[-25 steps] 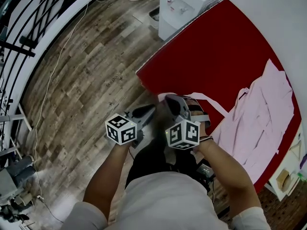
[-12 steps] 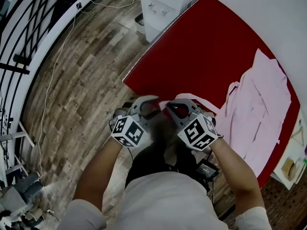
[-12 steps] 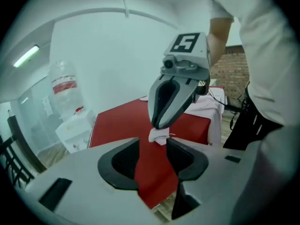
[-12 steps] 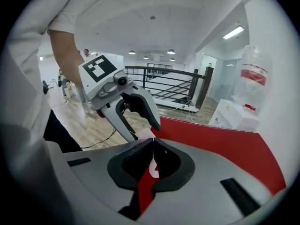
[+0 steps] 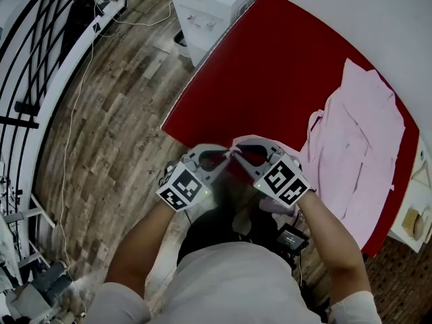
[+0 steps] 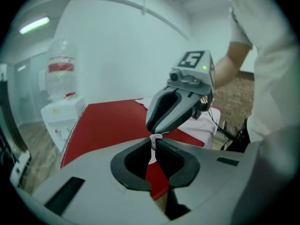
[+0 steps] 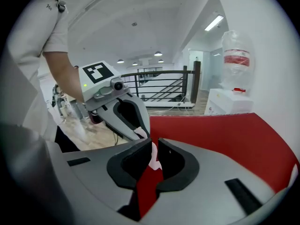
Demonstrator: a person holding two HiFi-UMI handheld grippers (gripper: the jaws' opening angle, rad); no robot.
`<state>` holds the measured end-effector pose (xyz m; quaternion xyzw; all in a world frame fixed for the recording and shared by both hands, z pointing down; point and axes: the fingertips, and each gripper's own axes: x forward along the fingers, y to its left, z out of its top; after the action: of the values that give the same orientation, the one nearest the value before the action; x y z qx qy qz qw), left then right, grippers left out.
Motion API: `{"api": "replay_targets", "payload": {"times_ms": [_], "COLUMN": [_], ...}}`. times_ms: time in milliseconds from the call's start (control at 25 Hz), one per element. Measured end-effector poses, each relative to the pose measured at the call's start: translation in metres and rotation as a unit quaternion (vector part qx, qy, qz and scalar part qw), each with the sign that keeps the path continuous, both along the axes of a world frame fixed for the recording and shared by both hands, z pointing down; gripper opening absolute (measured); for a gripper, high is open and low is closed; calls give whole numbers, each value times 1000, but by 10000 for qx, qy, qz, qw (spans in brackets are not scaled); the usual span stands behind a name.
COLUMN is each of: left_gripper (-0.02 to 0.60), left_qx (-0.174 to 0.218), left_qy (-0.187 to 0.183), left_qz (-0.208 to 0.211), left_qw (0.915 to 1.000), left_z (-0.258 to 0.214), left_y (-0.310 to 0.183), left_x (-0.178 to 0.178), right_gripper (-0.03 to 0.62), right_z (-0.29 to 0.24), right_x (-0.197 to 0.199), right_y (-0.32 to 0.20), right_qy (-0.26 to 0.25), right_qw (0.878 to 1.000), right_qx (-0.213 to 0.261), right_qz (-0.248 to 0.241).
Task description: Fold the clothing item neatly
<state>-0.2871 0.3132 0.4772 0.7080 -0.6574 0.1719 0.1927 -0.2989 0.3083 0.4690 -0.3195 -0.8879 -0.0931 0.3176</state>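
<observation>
The pink garment (image 5: 361,147) lies rumpled on the right part of the red table (image 5: 270,66), with one thin end (image 6: 154,138) of it held up at the table's near edge, where the two grippers meet tip to tip. To fold it well, I'd say they should draw apart along that edge and pull it taut and flat first. The left gripper (image 5: 227,156) has just been closing and pinches that pink strip; the right gripper (image 5: 237,147) is clamped on the same cloth just beside it
</observation>
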Motion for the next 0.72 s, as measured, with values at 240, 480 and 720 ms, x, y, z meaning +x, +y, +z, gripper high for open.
{"api": "replay_targets", "payload": {"times_ms": [240, 480, 720], "left_gripper": [26, 26, 26], "left_qx": [839, 1268, 1636], "left_qy": [2807, 3629, 4669], "left_qz": [-1672, -2304, -2618], "left_qw": [9414, 8939, 8287], "left_z": [-21, -58, -82], "left_y": [5, 10, 2], "left_x": [-35, -49, -38], "right_gripper": [23, 26, 129], "right_z": [-17, -26, -29], "right_x": [-3, 11, -3], "right_y": [-46, -23, -9], "right_qy": [-606, -1151, -1826], "right_qw": [9904, 9788, 9443], "right_qx": [226, 747, 2290], "right_qz": [1220, 1523, 1499]}}
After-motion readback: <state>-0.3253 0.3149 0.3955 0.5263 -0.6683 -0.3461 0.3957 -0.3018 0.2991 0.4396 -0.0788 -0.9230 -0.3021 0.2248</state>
